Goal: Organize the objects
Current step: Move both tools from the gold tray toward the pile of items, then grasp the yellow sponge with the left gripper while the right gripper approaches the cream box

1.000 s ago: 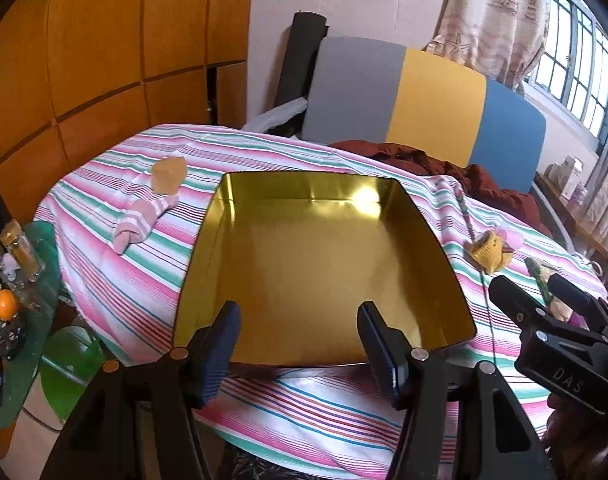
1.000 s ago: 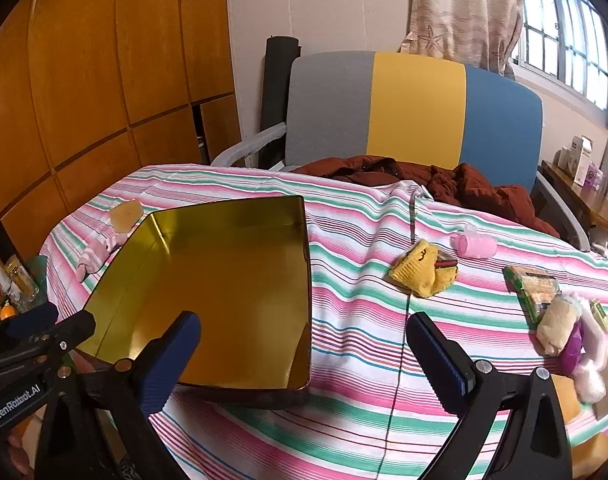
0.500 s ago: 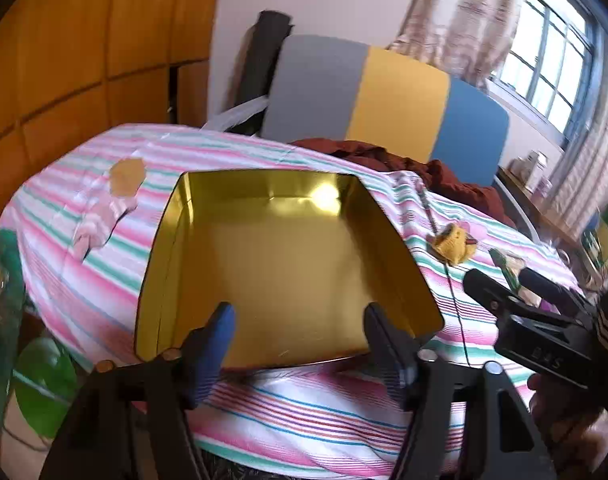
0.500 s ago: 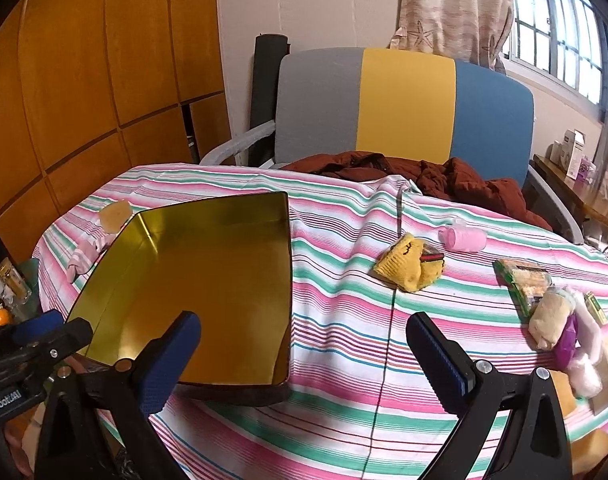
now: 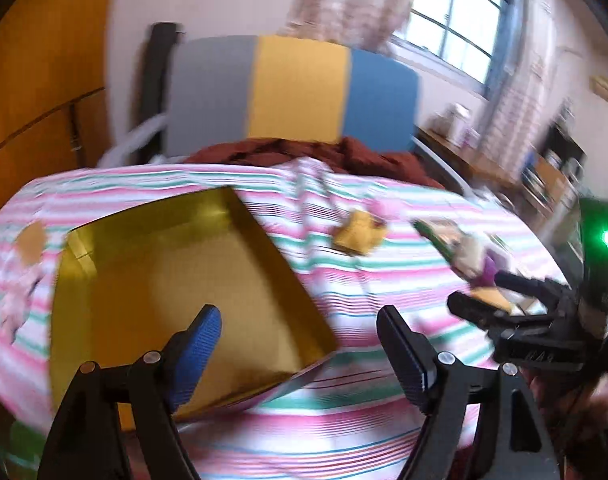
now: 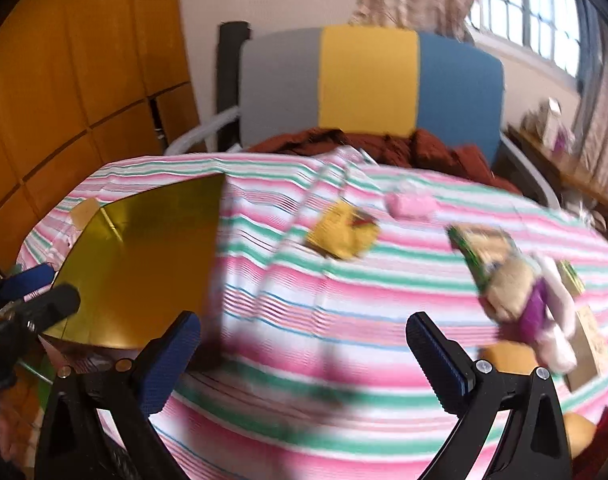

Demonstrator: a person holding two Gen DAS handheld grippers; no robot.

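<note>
Swinging both my grippers, left gripper (image 5: 298, 344) just widened, right gripper (image 6: 302, 346) spread, both empty, I risk clipping the gold tray (image 5: 176, 292) or misjudging the yellow toy (image 6: 342, 234) through blur.

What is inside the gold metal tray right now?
Nothing shows inside the gold metal tray: only its bare shiny floor and walls. The left hand-held gripper hides part of the near corner, and motion blur could mask something very small.

On the table (image 6: 344, 320), the tray (image 6: 144, 264) lies left of the sock (image 6: 342, 234).
</note>
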